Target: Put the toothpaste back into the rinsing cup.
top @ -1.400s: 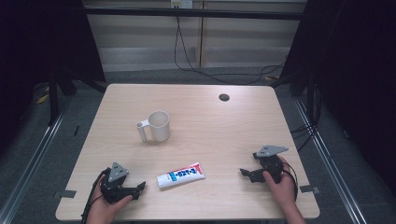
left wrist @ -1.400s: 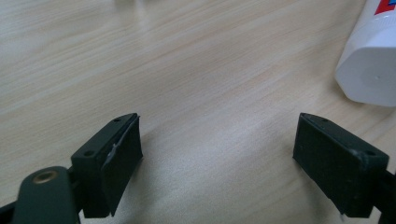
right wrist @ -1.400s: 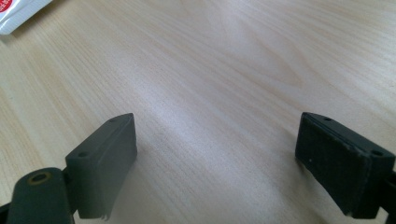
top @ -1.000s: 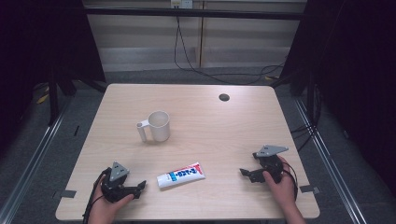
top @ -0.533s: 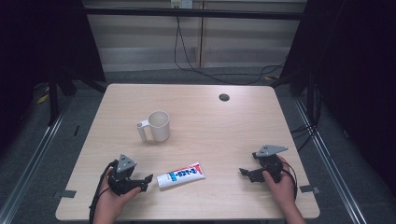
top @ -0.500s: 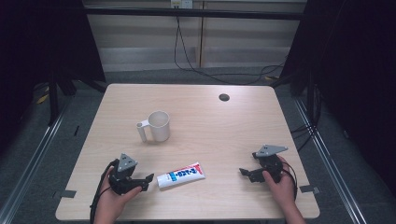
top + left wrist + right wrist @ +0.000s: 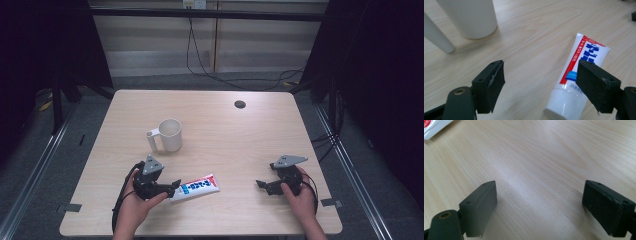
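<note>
A white, red and blue toothpaste tube (image 7: 196, 187) lies flat near the table's front edge. My left gripper (image 7: 172, 186) is at its cap end. In the left gripper view the gripper (image 7: 540, 67) is open, its jaws have just been closing a little, and the tube (image 7: 584, 57) lies under the right-hand jaw, partly between the two, with no pad pressing on it. A white mug (image 7: 169, 135) stands upright behind, handle to the left, close in the left gripper view as mug (image 7: 471, 17). My right gripper (image 7: 262, 185) rests at the front right, open over bare wood (image 7: 540, 192).
A dark round grommet (image 7: 240, 104) sits at the table's back right. The wooden table (image 7: 280, 135) ends close behind both hands. The tube's flat end (image 7: 434, 127) shows at the top left of the right gripper view. Cables hang beyond the back edge.
My left gripper has moved right and a little up, from the front left corner to the tube's cap end. The right gripper, tube and mug have not moved.
</note>
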A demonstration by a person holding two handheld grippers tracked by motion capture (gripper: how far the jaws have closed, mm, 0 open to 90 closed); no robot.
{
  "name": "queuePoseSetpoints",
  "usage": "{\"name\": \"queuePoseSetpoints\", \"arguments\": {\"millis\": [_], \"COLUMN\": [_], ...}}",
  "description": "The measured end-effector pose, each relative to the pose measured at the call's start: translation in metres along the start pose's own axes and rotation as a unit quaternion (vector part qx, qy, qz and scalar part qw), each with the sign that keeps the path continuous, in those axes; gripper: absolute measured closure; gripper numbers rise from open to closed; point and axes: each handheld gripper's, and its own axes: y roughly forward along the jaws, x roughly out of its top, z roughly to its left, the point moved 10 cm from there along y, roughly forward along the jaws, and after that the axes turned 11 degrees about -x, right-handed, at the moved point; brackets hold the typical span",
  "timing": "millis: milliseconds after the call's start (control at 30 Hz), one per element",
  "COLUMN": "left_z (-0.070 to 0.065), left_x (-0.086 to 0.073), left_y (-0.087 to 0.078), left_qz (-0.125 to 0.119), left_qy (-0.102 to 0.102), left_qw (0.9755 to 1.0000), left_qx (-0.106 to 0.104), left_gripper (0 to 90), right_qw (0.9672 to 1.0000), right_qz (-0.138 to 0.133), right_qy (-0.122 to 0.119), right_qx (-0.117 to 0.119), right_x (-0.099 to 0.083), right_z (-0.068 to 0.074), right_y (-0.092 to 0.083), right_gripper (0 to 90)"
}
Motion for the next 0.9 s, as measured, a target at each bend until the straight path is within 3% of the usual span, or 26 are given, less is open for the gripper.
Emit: {"name": "queuePoseSetpoints", "arguments": {"millis": [400, 900], "left_z": [-0.020, -0.033], "left_x": [0.011, 0.012], "left_y": [0.020, 0.035], "left_qz": [0.016, 0.048], "left_qy": [0.018, 0.035], "left_qw": [0.9993, 0.9970], "left_qx": [-0.028, -0.050], "left_gripper": [23.0, 23.3], "right_qw": [1.0000, 1.0000], "right_qz": [0.000, 0.000], "right_qy": [0.000, 0.000], "right_qx": [0.000, 0.000], "right_x": [0.000, 0.000], "right_z": [0.000, 0.000], "right_y": [0.000, 0.000], "right_gripper": [12.2, 12.1]}}
